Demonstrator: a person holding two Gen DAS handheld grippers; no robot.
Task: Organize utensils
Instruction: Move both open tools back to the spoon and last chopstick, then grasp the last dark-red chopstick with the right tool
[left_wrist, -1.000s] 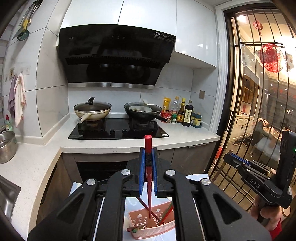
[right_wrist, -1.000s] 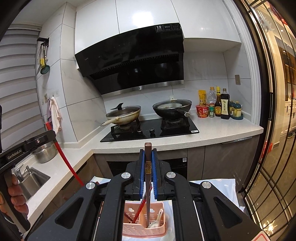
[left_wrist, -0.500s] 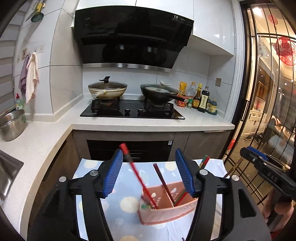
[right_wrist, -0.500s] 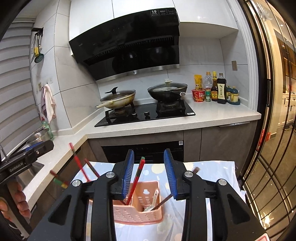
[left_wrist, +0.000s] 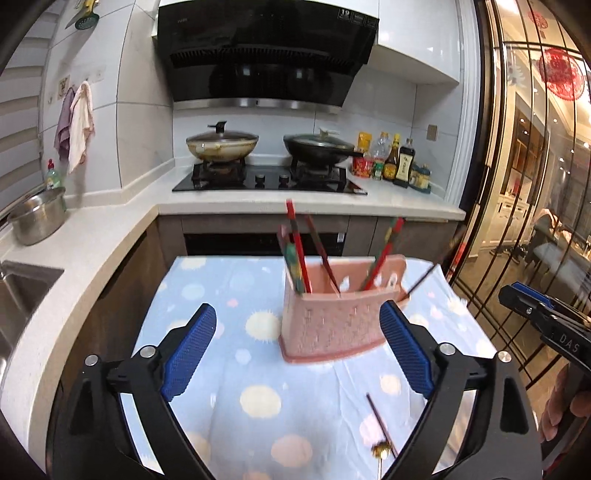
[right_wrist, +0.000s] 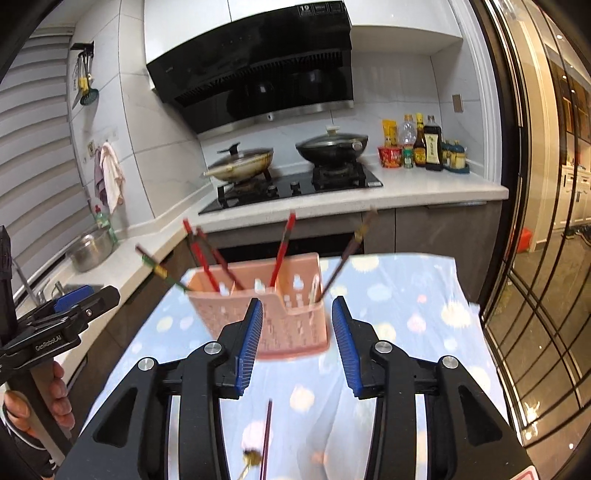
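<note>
A pink slotted utensil basket (left_wrist: 332, 317) (right_wrist: 291, 325) stands on a blue dotted cloth (left_wrist: 229, 350). Several red and dark chopsticks (left_wrist: 297, 247) (right_wrist: 282, 247) lean in its compartments. My left gripper (left_wrist: 296, 306) is low in front of the basket, and its jaws are opening wide with nothing between the pads. The jaws of my right gripper (right_wrist: 297, 302) are also opening, and they are empty, just short of the basket's near wall. One dark chopstick (left_wrist: 380, 424) (right_wrist: 266, 432) lies loose on the cloth beside a small gold-tipped piece (left_wrist: 382, 451).
Behind the table, a white counter (left_wrist: 110, 236) carries a hob with two lidded pans (left_wrist: 221, 146) (left_wrist: 317, 147), sauce bottles (left_wrist: 397, 162) and a steel pot (left_wrist: 37, 221). A sink is at the left edge. Glass doors (left_wrist: 517, 184) close off the right side.
Both grippers were shut on upright chopsticks. They opened and let go, and those chopsticks now lean in the basket. Both grippers have sunk closer to the table.
</note>
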